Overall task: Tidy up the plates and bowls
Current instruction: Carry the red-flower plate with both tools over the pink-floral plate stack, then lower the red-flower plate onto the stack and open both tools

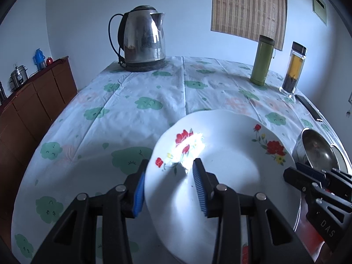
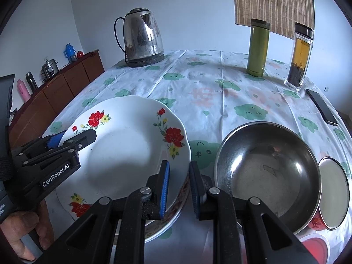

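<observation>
floral plate (image 2: 123, 154) raised at a tilt over the tabletop (image 2: 220, 92), above a second patterned plate (image 2: 173, 215) lying beneath it. left hand-held gripper (image 1: 168, 171) clamped across the plate's left rim, one blue pad outside, the other on the inner face. right hand-held gripper (image 2: 179, 167) pinched narrowly on the plate's right rim, one pad above, one below. steel bowl (image 2: 268, 171) just right of the plate, resting in a red-patterned bowl (image 2: 334, 193). kettle (image 2: 143, 37), green flask (image 2: 258, 48), tea bottle (image 2: 300, 57) and phone (image 2: 322, 106) well apart at the far side. hand (image 2: 24, 231) on the left grip.
</observation>
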Tool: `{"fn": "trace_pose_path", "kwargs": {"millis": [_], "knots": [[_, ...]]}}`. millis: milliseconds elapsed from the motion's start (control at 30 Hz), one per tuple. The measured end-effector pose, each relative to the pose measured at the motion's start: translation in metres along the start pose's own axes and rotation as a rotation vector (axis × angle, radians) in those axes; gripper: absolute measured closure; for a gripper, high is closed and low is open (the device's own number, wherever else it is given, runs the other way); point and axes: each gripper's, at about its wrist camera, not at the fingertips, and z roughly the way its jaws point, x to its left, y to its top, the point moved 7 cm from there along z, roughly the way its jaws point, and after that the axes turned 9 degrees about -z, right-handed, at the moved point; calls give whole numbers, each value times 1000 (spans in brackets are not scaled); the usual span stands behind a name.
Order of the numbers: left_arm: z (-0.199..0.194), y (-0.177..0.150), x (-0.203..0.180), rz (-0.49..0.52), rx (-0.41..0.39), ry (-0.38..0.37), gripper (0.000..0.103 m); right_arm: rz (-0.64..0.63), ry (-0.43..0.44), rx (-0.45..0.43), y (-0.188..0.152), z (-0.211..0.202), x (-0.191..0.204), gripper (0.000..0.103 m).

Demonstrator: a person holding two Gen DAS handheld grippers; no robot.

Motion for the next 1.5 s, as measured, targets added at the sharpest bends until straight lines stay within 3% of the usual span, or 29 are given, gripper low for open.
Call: {"fn": "trace_pose_path", "kwargs": {"millis": [1333,1500], "knots": [[7,-11,3,29,12,7,66,-110,-104,10,-2,2,10,79],[7,-13,2,35,16,1,58,-115,-107,5,-2,2,13,74]]}}
